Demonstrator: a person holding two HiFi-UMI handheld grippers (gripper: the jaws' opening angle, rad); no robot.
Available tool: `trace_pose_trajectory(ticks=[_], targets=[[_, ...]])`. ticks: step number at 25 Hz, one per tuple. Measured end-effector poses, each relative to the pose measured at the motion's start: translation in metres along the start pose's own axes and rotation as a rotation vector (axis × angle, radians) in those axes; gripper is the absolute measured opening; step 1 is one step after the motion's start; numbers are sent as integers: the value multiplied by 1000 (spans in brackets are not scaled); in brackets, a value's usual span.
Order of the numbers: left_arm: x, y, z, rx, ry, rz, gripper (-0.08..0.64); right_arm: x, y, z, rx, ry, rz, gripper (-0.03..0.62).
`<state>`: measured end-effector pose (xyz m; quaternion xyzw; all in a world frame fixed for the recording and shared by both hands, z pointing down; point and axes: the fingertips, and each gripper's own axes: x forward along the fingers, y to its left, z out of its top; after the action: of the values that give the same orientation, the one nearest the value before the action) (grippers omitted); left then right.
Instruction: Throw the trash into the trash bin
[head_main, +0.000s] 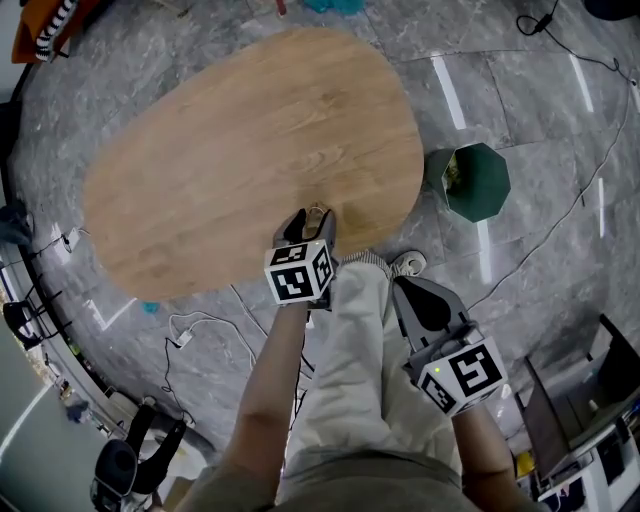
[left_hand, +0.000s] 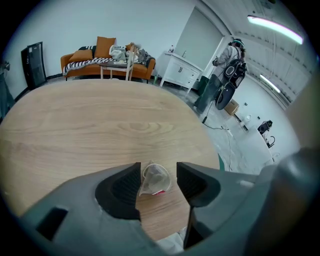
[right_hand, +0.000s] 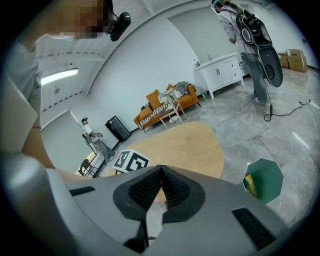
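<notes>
My left tool (left_hand: 158, 168) wide astride crumpled plastic trash (left_hand: 155, 180) at table (left_hand: 100, 130) edge; looks light, flimsy, I'd pinch its middle

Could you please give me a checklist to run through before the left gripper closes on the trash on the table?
1. Trash sits between the jaws of the left gripper: ok, though nearer one pad.
2. Left jaws apart, not yet clamping: ok.
3. Trash rests flat on the table, near its edge: ok.
4. Right gripper shut, holding nothing, clear of the table: ok.
5. Trash bin upright and open-topped on the floor beside the table: ok.
6. Whether the crumpled clear trash will slip when squeezed: cannot tell.
</notes>
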<state>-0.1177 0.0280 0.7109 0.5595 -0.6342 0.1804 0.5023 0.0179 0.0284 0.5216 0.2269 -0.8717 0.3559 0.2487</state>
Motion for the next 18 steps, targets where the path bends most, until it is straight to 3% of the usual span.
trace_pose_trajectory(ticks=[9, 15, 18], targets=[[5, 3, -11, 4, 29, 30, 213, 3, -3, 1, 5, 8, -2, 8], [4, 11, -7, -10, 15, 63, 82, 8, -5, 7, 6, 4, -4, 8], [2, 10, -4, -16, 11, 59, 57, 6, -5, 7, 5, 1, -3, 8]])
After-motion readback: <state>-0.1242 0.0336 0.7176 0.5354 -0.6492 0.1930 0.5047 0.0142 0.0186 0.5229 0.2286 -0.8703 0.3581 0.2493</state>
